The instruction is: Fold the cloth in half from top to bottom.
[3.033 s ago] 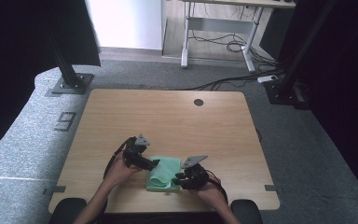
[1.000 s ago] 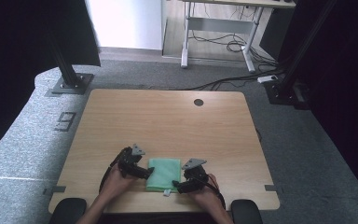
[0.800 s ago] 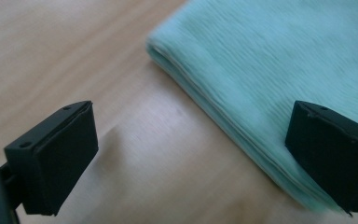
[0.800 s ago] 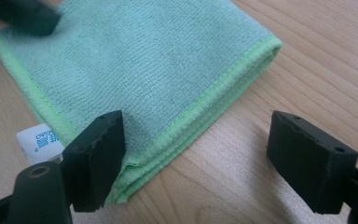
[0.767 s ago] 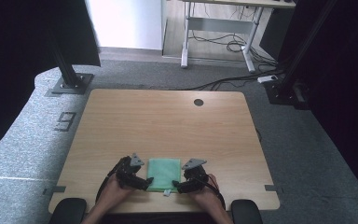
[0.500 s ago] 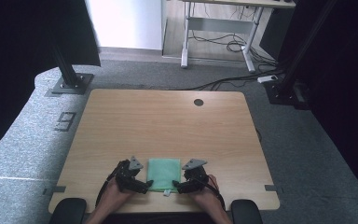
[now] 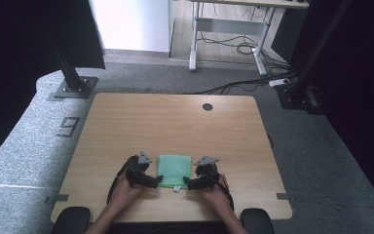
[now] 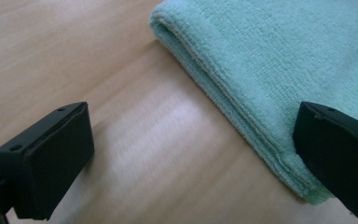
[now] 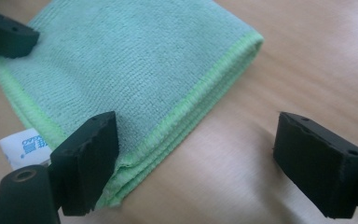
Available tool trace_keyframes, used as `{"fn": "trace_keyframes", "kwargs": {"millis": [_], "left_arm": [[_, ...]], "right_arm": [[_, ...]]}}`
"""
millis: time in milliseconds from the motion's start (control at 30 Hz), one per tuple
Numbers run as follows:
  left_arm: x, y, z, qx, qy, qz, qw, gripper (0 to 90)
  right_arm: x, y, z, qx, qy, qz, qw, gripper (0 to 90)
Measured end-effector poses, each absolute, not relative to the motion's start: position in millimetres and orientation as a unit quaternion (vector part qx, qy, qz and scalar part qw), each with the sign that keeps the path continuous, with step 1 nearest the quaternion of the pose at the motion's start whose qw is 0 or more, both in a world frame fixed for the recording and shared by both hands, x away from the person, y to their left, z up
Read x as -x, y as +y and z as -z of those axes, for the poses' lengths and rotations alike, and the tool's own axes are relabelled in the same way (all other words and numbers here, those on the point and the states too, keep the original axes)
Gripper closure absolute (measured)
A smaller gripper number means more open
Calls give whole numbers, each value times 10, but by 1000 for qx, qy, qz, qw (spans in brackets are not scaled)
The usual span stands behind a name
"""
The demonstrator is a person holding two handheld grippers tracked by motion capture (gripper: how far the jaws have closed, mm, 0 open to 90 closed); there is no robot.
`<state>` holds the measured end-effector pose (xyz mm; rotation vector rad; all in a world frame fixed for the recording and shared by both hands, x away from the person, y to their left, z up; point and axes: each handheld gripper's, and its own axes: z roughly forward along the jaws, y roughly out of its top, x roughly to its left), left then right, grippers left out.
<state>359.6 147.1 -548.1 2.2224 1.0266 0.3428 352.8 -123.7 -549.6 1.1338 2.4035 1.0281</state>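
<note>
A folded green cloth (image 7: 174, 167) lies flat on the wooden table (image 7: 175, 122), near its front edge. My left gripper (image 7: 156, 182) sits low at the cloth's near left corner. In the left gripper view it (image 8: 191, 163) is open, one jaw over the cloth (image 8: 284, 60) and the other over bare wood. My right gripper (image 7: 187, 184) is at the near right corner. Its (image 9: 205, 161) jaws have just been opening and stand wide, with the hemmed edge of the cloth (image 9: 135, 60) and bare wood between them, nothing pinched.
A white care label (image 9: 25, 144) sticks out from the cloth's near edge. A round cable hole (image 7: 207, 106) is at the table's far side. Black pads (image 7: 72, 219) flank the front edge. Desk legs and cables stand on the floor beyond.
Three seconds ago both grippers were on the rumpled cloth. Now it lies flat and square, and both hands have drawn back to its near corners.
</note>
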Motion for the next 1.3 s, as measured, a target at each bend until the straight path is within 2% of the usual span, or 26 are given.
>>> {"fn": "trace_keyframes", "kwargs": {"millis": [800,1300], "left_arm": [[-4320,1353,5489,-835,416,-141,330,0],[-4531,1337,5489,-833,421,-145,329,0]], "right_arm": [[-4175,-1326,5533,-433,805,-367,174,134],[-4366,-1335,5541,-436,801,-370,179,134]]}}
